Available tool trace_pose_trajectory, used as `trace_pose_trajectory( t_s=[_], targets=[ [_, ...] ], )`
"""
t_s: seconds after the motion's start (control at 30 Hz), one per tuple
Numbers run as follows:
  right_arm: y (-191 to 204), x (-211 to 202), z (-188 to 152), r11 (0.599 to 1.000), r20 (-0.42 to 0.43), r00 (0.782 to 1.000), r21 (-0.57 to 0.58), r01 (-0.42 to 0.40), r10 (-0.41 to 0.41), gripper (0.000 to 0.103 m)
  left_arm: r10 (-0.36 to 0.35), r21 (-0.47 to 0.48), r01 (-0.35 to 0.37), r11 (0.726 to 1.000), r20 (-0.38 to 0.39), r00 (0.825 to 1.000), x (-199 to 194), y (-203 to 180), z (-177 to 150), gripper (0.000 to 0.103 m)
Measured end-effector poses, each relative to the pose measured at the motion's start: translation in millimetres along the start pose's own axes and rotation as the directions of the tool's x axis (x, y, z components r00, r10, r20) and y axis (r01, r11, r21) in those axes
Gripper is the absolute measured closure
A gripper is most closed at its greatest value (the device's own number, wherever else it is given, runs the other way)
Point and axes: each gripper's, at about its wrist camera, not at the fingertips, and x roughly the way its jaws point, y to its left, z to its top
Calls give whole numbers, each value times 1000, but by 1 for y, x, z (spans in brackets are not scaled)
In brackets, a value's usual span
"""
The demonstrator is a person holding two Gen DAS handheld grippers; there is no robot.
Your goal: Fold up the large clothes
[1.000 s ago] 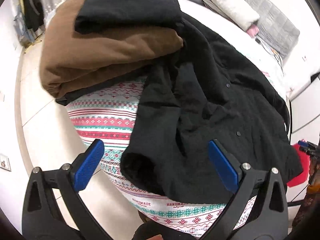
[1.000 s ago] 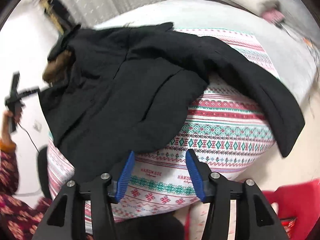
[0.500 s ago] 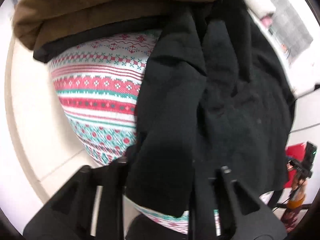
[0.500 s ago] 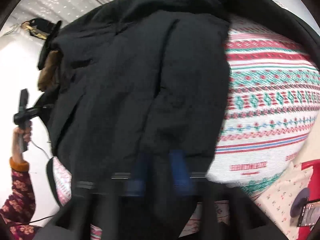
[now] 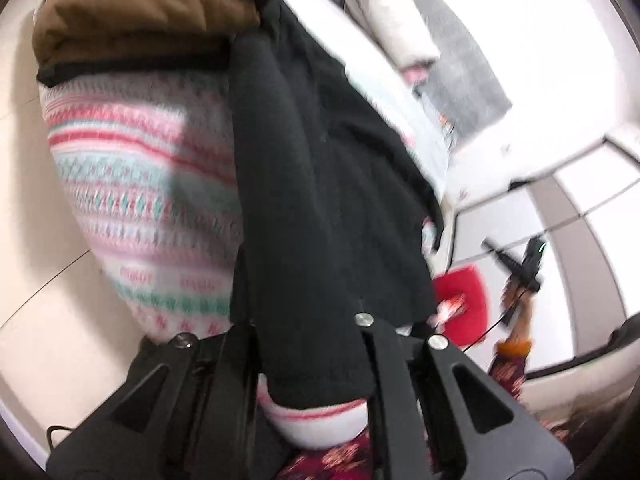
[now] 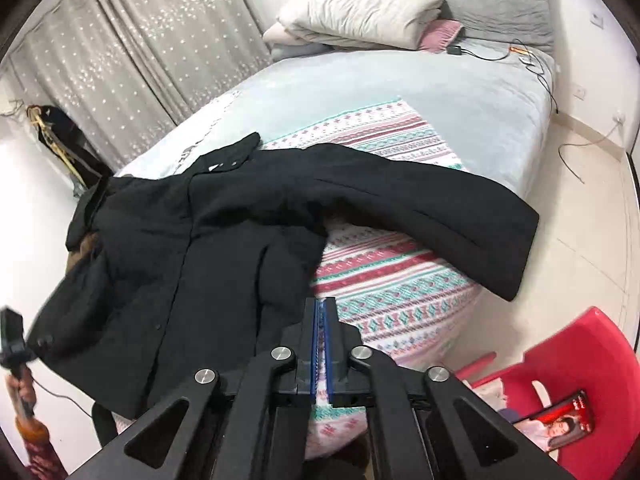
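Observation:
A black coat (image 5: 320,180) lies spread on the bed, buttons up. My left gripper (image 5: 308,320) is shut on its lower hem, and the cloth drapes over the fingers and hides the pads. In the right wrist view the coat (image 6: 192,248) fills the left half, with one sleeve (image 6: 460,216) stretched towards the bed's corner. My right gripper (image 6: 320,304) sits at the coat's front edge. Its jaws are closing, and the blue pads (image 6: 327,320) stand almost together with no cloth seen between them.
A patterned red, green and white blanket (image 6: 400,280) lies under the coat. Folded brown and black garments (image 5: 132,16) are stacked at the bed's far left. Pillows (image 6: 360,16) lie at the head. A red chair (image 6: 572,360) stands by the bed's corner on pale tiles.
Both grippers went from open to shut. The left one pushed onto the coat's hem and closed on it. The right one dipped onto the coat, then drew back and up.

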Motion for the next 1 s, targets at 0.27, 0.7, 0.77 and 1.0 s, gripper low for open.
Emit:
trace_pose_trajectory(
  t_s=[0.27,0.7,0.77,1.0],
  targets=[
    [8,81,-52,970,-172,958,123,-211,230,31,309,98,-310,946,23,951,3,8,-3,42],
    [-12,148,-117,853,-297,830,392,-345,472,31,292,78,-287,955,-65,954,46,46,42,29],
    [-1,149,-124,828,-324,784,397,-395,529,69,275,70,-269,961,-117,954,64,46,39,48],
    [32,92,-84,881,-208,862,222,-418,462,95,69,75,-64,995,-70,995,40,-17,35,92]
  ],
)
